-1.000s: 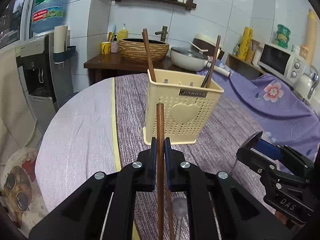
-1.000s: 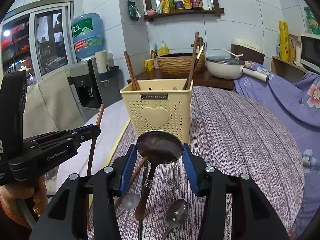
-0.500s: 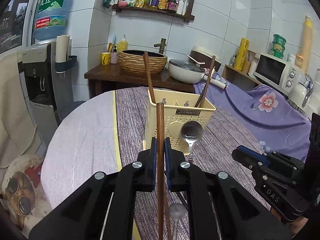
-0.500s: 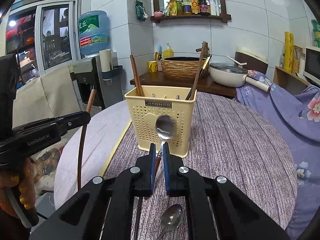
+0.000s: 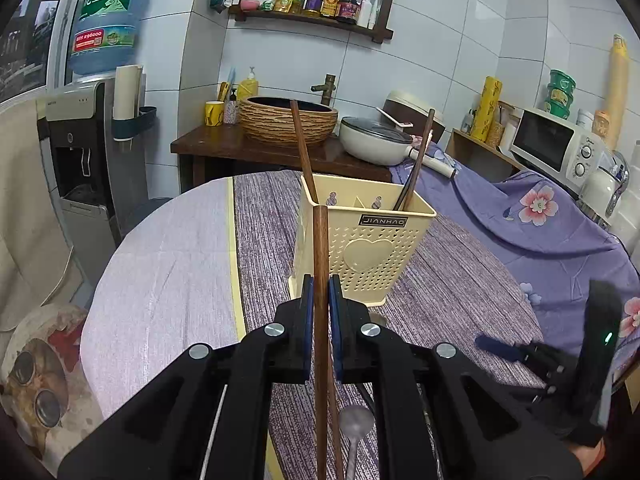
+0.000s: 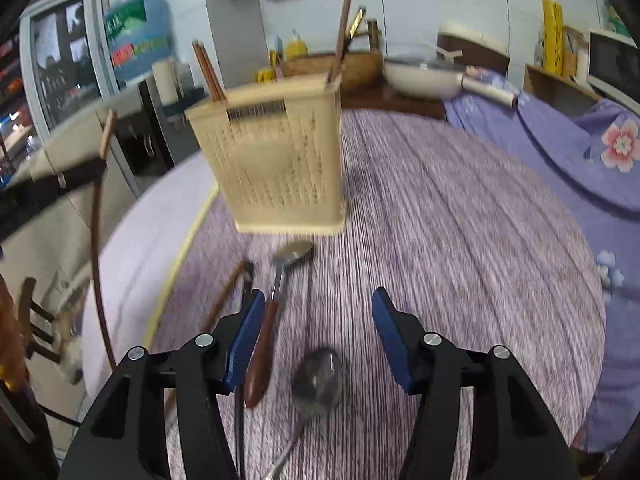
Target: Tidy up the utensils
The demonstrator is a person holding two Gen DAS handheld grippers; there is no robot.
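left gripper (image 5: 321, 300) is clenched on a wooden chopstick (image 5: 320, 248), held upright with its top end just below the rim of the cream utensil holder (image 5: 372, 248) behind it, probably so it can be dropped in end-first. beneath that gripper a metal spoon (image 5: 356, 420) lies on the desk (image 5: 168, 280).

right gripper (image 6: 318, 332) has just been opening and its jaws stand apart, pressing on nothing. the wooden-handled spoon (image 6: 276, 300) lies between them, close against the left pad (whether it touches is unclear), bowl pointing at the holder. it looks let go on the purple cloth rather than placed in the holder. a second metal spoon (image 6: 318, 376) lies nearest, and a loose chopstick (image 6: 224, 300) is left of it; the right wrist view is motion-blurred.

further back the holder stands upright on the desk and already carries chopsticks (image 6: 208, 72) at its left corner and more (image 6: 342, 36) at its right, so sorting is only partly done, with the spoons left on the desk.
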